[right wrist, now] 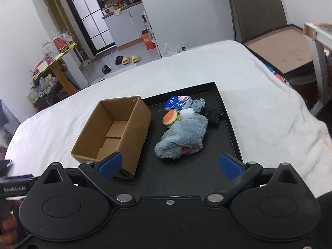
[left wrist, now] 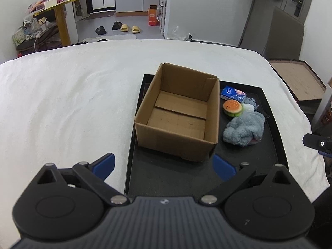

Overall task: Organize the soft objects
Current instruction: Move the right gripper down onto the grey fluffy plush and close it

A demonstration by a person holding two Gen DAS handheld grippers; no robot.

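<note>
An open, empty cardboard box stands on the left of a black tray on a white bed. Right of the box lie a fluffy grey plush, a burger toy, a blue tissue pack, a white soft piece, a grey cloth and a black soft item. My left gripper is open and empty in front of the box. My right gripper is open and empty just short of the grey plush.
The white bed spreads left and beyond the tray. A brown board lies off the bed's right side. Slippers and an orange carton sit on the floor beyond. A yellow table stands far left.
</note>
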